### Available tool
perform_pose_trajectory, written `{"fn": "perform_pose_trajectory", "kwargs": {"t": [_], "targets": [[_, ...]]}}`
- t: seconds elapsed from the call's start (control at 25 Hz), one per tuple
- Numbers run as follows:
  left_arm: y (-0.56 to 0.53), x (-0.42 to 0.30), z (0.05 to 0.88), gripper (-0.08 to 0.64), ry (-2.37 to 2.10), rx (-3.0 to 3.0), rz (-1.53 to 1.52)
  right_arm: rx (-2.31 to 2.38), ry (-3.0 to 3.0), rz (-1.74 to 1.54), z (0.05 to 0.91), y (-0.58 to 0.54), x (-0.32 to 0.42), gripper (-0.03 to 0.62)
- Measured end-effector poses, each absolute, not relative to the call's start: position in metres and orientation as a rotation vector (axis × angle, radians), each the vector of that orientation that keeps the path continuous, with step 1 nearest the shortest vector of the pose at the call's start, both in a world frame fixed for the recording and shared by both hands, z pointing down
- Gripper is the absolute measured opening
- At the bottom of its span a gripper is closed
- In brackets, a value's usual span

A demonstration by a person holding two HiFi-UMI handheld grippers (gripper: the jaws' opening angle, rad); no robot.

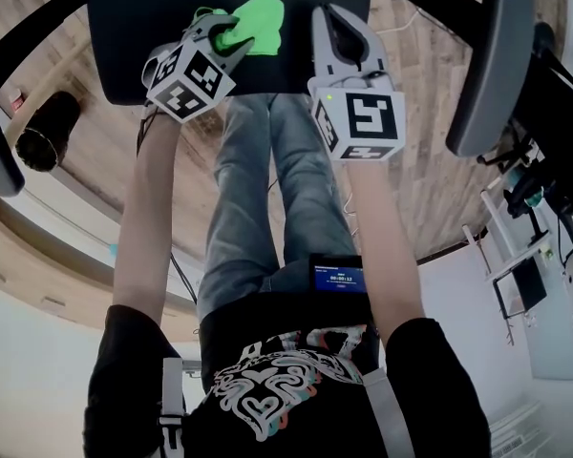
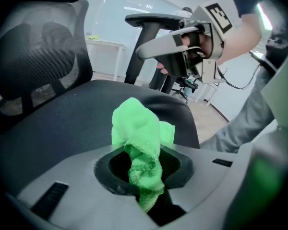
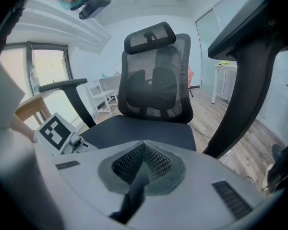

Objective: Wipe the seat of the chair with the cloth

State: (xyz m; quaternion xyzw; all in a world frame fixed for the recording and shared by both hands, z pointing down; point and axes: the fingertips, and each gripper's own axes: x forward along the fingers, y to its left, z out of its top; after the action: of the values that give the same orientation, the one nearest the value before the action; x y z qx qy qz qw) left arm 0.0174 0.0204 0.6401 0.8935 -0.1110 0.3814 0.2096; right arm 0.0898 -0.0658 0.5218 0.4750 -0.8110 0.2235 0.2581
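Note:
A bright green cloth (image 1: 258, 22) is bunched between the jaws of my left gripper (image 1: 227, 38), which is shut on it just above the front part of the black chair seat (image 1: 143, 36). In the left gripper view the cloth (image 2: 137, 128) sticks out of the left gripper (image 2: 141, 152), its loose end drooping over the seat (image 2: 57, 123). My right gripper (image 1: 342, 29) hovers beside it to the right, over the seat's front edge, shut and holding nothing. In the right gripper view the right gripper (image 3: 143, 150) faces the seat (image 3: 149, 131) and the mesh backrest (image 3: 156, 85).
Two armrests flank the seat, the left armrest (image 1: 0, 156) and the right armrest (image 1: 487, 65). A dark cylinder (image 1: 43, 132) lies on the wooden floor at left. Equipment on stands (image 1: 540, 218) crowds the right side. A white table (image 3: 223, 80) stands behind the chair.

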Motion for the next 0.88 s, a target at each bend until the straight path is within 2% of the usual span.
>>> {"fn": "perform_pose_trajectory", "kwargs": {"t": [0.88], "targets": [[0.099, 0.048, 0.626, 0.087, 0.142, 2.501, 1.079, 1.298, -2.199, 0.607, 0.519, -0.059, 0.101, 0.000]]}}
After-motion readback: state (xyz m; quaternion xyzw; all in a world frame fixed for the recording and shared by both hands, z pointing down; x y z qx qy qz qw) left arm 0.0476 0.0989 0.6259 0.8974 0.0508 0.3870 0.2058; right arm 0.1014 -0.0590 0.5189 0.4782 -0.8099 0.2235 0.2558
